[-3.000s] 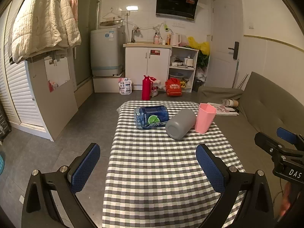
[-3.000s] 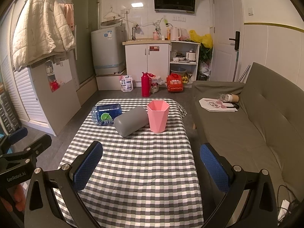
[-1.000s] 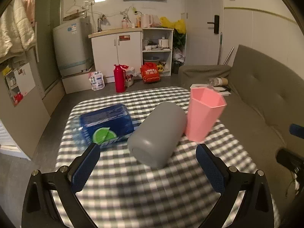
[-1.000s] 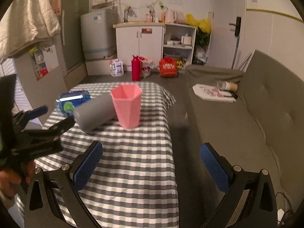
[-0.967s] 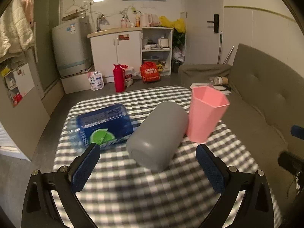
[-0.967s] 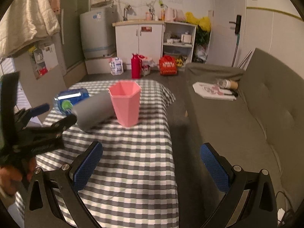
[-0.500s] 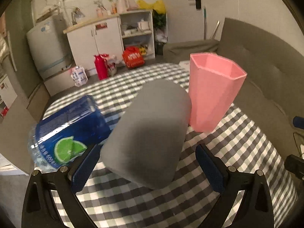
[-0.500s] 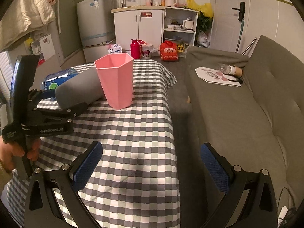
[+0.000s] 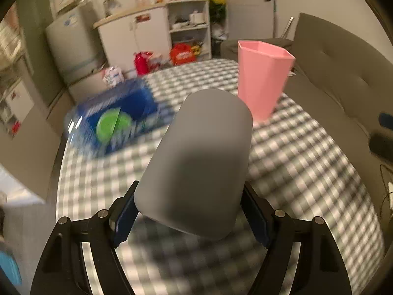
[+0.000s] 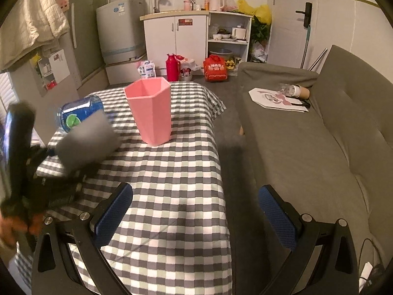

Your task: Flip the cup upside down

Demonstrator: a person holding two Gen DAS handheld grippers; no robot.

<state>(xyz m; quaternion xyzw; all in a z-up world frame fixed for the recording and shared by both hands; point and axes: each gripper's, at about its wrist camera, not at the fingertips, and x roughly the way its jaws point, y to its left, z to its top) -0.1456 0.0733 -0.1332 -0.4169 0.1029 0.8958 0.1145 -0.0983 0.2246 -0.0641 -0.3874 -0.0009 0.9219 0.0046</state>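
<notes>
A grey cup [image 9: 199,157] lies on its side, and my left gripper [image 9: 191,218] is shut on its near end, blue pads on both flanks. In the right wrist view the grey cup [image 10: 86,145] appears lifted off the checked tablecloth [image 10: 172,184], blurred, held by the left gripper [image 10: 61,169]. A pink hexagonal cup [image 9: 262,78] stands upright, mouth up, just beyond it; it also shows in the right wrist view [image 10: 151,113]. My right gripper [image 10: 194,216] is open and empty over the table's near right edge.
A blue-labelled water bottle [image 9: 115,120] lies on its side at the table's left; it also shows in the right wrist view [image 10: 76,115]. A grey sofa [image 10: 319,147] runs along the right. Cabinets, a washing machine and floor clutter stand at the back.
My left gripper has closed in on the grey cup, shut on it, and lifted it from the cloth. The right gripper has moved closer to the table. The pink cup has not moved.
</notes>
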